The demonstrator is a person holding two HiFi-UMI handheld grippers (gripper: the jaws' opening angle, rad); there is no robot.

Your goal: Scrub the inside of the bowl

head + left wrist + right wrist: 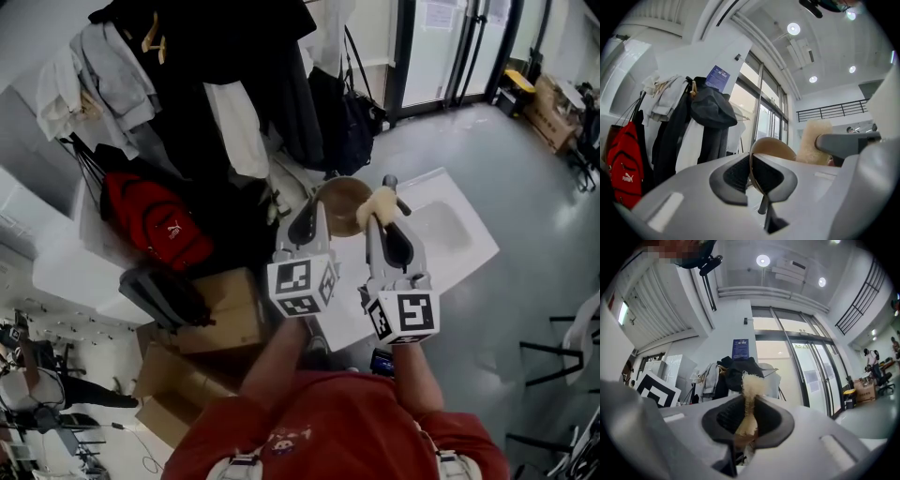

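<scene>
- Room: grey floor (525,187), a wall of glass doors (450,47) on the far side; a white countertop with a shallow moulded basin (464,253) below the grippers
- Nearest, head view: a person's red shirt (328,422); both forearms reach forward, each hand holding a grey gripper with a square-marker cube
- Left gripper (753,177): claw pinched on the thin rim of the round brown wooden bowl (772,146); the rim runs edge-on between the dark ribbed pads (736,174); the bowl is held in the air, tilted on its side
- Right gripper (746,422): claw pressed together on a pale beige fibrous scrubbing pad (751,389), which stands up out of the jaws, frayed at the top
- Head view: left gripper (309,221) and right gripper (384,225) side by side; bowl (339,204) between their tips, over the countertop's far-left corner; scrubbing pad (381,202) just beside the bowl's right rim; contact not clear
- Farther left: flat brown cardboard boxes (220,319); a red backpack (155,220)
- Farthest: a rack of dark and pale hanging coats (216,84)
</scene>
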